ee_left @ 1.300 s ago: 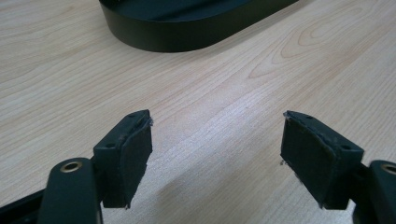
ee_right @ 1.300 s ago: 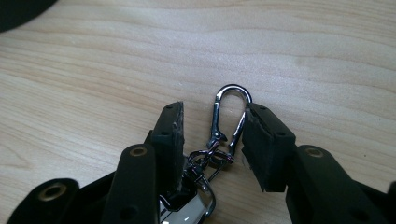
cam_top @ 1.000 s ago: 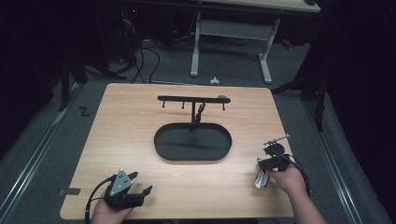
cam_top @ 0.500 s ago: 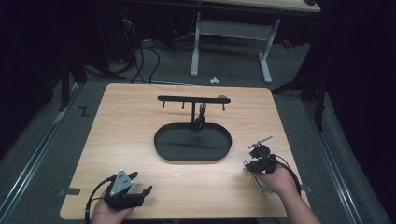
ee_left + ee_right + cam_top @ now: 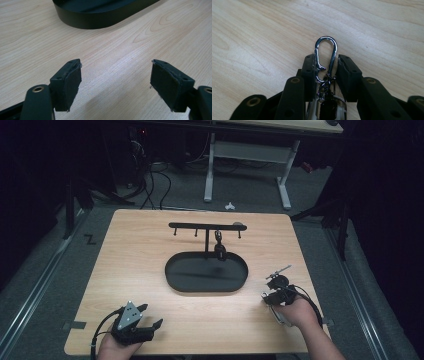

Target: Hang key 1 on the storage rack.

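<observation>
While the left gripper (image 5: 150,325) is resting at the near left of the table (image 5: 130,260), jaws spread and empty, the right gripper (image 5: 325,72) is pinching a metal clip (image 5: 325,53) by its lower sides — loop poking out in front, chain (image 5: 325,86) dangling behind. Clip looks light, stiff, slick; likely to twist. Best held across both side bars. Black tray (image 5: 206,272) and hook rack (image 5: 207,226) are standing mid-table.

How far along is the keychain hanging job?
Done: one dark keychain already hangs from the black peg rack above the black oval tray. In hand: the right gripper is shut on a silver carabiner clip with a chain below it, low over the wooden table. Left, probably: hanging it on a free peg. The left gripper is open.
</observation>
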`<action>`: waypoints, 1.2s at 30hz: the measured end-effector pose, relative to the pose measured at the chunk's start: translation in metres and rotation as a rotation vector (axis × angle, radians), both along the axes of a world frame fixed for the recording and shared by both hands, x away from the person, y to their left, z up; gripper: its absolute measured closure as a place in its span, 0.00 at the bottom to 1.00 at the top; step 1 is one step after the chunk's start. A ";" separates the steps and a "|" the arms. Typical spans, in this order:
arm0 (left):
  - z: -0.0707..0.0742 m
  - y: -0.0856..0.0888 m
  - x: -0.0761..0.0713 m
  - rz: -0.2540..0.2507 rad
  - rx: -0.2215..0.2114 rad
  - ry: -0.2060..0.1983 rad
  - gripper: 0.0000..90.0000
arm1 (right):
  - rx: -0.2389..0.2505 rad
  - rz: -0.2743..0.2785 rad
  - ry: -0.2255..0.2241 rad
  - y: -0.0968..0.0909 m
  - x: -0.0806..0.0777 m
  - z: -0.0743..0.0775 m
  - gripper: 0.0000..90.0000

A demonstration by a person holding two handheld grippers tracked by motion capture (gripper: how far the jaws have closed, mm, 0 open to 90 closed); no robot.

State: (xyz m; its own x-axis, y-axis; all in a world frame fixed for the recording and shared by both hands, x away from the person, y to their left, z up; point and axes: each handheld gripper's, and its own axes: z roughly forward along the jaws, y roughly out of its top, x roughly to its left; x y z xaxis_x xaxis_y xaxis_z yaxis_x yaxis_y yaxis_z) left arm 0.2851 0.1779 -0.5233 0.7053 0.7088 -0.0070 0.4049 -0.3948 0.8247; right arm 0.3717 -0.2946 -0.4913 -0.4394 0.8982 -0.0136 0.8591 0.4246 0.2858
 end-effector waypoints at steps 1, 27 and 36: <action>0.000 0.000 0.000 0.000 0.000 -0.001 0.28 | -0.002 0.010 0.001 0.001 0.000 0.000 0.77; 0.000 0.001 0.001 -0.001 0.003 0.005 0.28 | 0.092 0.044 -0.024 0.004 -0.003 0.010 0.98; -0.001 0.001 0.001 -0.002 0.003 0.006 0.28 | 0.052 0.052 -0.005 0.010 -0.001 0.006 0.70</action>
